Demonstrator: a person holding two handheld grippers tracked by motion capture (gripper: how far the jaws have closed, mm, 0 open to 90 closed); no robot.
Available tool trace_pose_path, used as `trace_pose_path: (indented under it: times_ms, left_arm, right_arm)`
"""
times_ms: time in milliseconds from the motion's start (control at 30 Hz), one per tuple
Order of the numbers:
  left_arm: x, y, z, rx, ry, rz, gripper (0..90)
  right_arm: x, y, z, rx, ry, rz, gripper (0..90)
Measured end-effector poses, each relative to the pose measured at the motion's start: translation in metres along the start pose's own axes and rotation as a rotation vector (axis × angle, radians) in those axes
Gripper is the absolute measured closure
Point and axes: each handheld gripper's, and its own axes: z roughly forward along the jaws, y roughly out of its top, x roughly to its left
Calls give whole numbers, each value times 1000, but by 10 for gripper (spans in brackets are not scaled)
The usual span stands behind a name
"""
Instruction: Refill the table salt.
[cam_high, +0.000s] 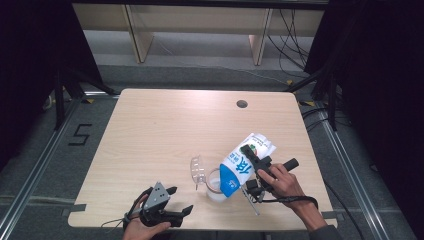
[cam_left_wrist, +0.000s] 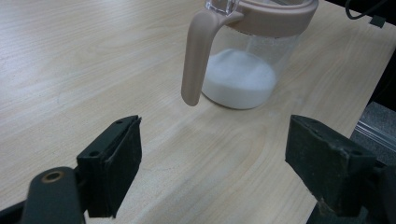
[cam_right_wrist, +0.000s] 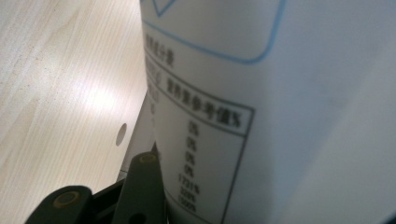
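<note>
Fingers of the right gripper (cam_high: 253, 167) clamp the tilted salt bag (cam_high: 243, 165) over the clear jar (cam_left_wrist: 243, 70); left gripper (cam_high: 172, 207) fingers spread wide, empty, on the surface (cam_high: 165, 130)

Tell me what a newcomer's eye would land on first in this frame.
First comes the blue-and-white bag, tilted mouth-down over the clear jar near the table's front edge and clamped in the right gripper. The jar, with its pinkish handle, already holds a layer of white powder. The left gripper rests open at the front left.
</note>
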Motion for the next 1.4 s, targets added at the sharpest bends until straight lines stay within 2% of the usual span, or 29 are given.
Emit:
trace_pose_path:
  times_ms: [33, 67, 300, 400, 567, 667, 700, 733, 867, 900, 933, 1400]
  left_arm:
    - [0, 0, 0, 1, 0, -2, 183]
    - [0, 0, 0, 1, 0, -2, 183]
    - [0, 0, 0, 1, 1, -3, 183]
    - [0, 0, 0, 1, 1, -1, 183]
    - [0, 0, 0, 0, 2, -3, 183]
    - [0, 0, 0, 0, 2, -2, 183]
    - [0, 0, 0, 0, 2, -1, 184]
    - [0, 0, 0, 1, 1, -4, 183]
    - [0, 0, 0, 0, 1, -2, 183]
    - [0, 0, 0, 2, 2, -2, 183]
    - [0, 0, 0, 1, 4, -3, 183]
    - [0, 0, 0, 1, 5, -3, 183]
  right_arm:
    - [0, 0, 0, 0, 1, -3, 628]
    - [1, 0, 0, 4, 5, 19, 629]
    - [0, -1, 0, 1, 3, 1, 632]
    - [2, -1, 0, 14, 7, 20, 633]
    - [1, -1, 0, 5, 5, 7, 635]
    - [2, -1, 0, 14, 7, 18, 636]
    - [1, 0, 0, 10, 0, 5, 636]
    - [2, -1, 0, 13, 7, 19, 637]
    - [2, -1, 0, 13, 7, 19, 640]
    - [1, -1, 0, 13, 6, 17, 641]
    - [-1, -1, 0, 5, -1, -8, 641]
    - [-1, -1, -1, 18, 3, -12, 651]
